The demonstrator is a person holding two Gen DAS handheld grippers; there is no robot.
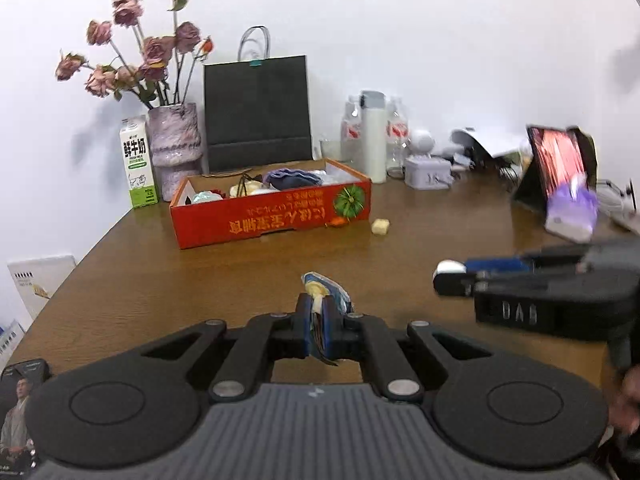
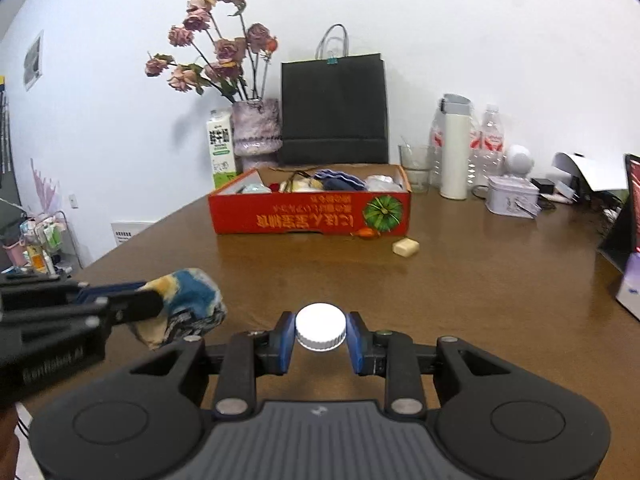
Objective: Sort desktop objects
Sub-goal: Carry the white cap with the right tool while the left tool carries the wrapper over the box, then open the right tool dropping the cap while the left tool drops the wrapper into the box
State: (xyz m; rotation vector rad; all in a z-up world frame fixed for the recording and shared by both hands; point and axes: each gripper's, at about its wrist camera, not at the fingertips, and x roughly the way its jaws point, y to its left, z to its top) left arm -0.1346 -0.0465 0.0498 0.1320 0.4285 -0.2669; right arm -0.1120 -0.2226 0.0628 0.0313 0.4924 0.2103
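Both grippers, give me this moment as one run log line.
left gripper: shut on snack packet | right gripper: shut on white cap | red box: ahead on table

two grippers: the left gripper [image 1: 317, 322] and the right gripper [image 2: 321, 334].

one blue and yellow packet [image 2: 188, 304], one white cap [image 2: 321, 327].

one red cardboard box [image 2: 312, 216] on one brown table [image 2: 480, 300]. contents of the box are heaped; count cannot be told.

one pale cube [image 2: 405, 247], one small orange item [image 2: 366, 233], both loose by the box.

one black paper bag [image 2: 334, 108], one vase [image 2: 256, 126] of dried roses, one milk carton [image 2: 221, 148].

one drinking glass [image 2: 416, 166], one white flask [image 2: 454, 148], two clear plastic bottles [image 2: 490, 140], one round white device [image 2: 518, 160], one pale tin [image 2: 512, 198].

one tablet screen [image 1: 560, 164], one purple and white pack [image 1: 572, 212].
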